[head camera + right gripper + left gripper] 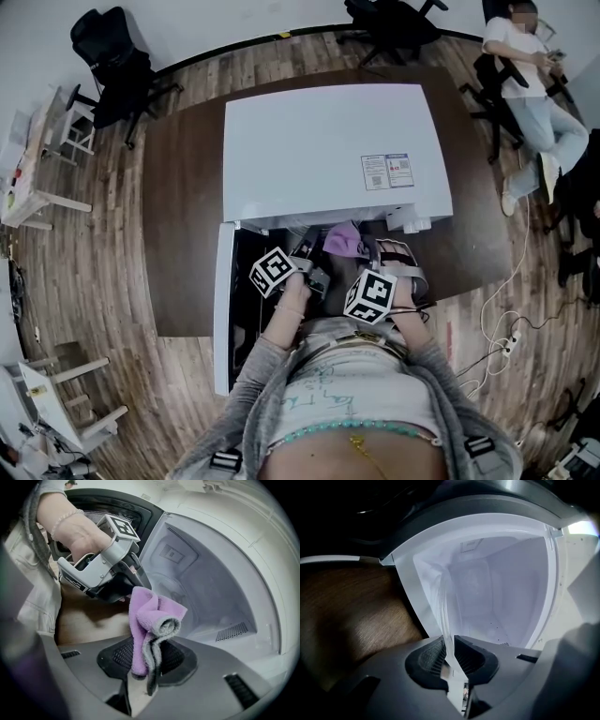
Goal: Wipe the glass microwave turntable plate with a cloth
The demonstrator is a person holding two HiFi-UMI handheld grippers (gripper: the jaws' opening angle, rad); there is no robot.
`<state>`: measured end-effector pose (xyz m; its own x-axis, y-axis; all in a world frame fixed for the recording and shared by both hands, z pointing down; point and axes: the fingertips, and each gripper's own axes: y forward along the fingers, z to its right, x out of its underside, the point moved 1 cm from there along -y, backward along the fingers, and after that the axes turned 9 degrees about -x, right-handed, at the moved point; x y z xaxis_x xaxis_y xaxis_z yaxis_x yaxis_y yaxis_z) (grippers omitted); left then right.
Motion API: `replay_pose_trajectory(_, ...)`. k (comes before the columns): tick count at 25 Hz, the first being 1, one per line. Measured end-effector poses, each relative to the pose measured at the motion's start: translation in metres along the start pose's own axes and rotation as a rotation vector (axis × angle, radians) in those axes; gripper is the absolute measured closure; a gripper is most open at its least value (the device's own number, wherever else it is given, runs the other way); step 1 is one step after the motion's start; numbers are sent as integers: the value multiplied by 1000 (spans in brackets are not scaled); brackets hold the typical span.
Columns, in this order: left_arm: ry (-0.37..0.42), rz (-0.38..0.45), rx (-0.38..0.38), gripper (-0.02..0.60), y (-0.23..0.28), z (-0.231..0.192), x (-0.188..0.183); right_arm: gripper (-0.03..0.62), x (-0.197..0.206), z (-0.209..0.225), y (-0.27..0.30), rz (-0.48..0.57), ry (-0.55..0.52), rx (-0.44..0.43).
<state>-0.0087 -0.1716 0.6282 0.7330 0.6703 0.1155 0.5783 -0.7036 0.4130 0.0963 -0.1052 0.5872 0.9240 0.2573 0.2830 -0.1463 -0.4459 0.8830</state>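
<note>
Reading the clear round glass turntable plate (446,606) first: I judge it stiff, fairly heavy, slick & breakable, so no twisting and no knocks vs the frame. It stands on edge at the mouth of the boxy white microwave (328,150). Its rim is pinched betw the ribbed black pads (432,657) of the left gripper (449,656), jaws narrow and closed on the glass. The rim is the right hold imo, as it leaves both faces free. A one-point pinch on smooth glass could slip under sideways pressure, though, so light strokes.

The lilac-and-grey microfibre cloth (151,618) looks soft, light & floppy. It's bunched and clamped in the right gripper (145,660), a rolled fold sticking out past the jaws as the wiping end. It hangs just beside the left gripper; can't tell if it touches the glass.

Materials, big to small:
- dark brown wood-grain table (183,187), matt.
- microwave: smooth painted shell, pale glossy cavity (501,592) w/ a perforated vent patch (233,631), door (223,309) swung open to the left.
- glass: near invisible edge-on.
- cloth: fuzzy pile.
- pads: cross-hatched, rubbery-looking.
</note>
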Motion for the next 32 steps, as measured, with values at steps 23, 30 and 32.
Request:
replay_pose_trajectory(23,40,51,-63,475,8,0,-4,474,11,3,4,-24,54,-13)
replay_pose_trajectory(30,198,48,-189,407,10,0,-8,474,15,-1,7,-17,57,-22)
replay_pose_trajectory(32,246,40,-216,365,12,2,-8,473,15,0,6,-11,59,-25)
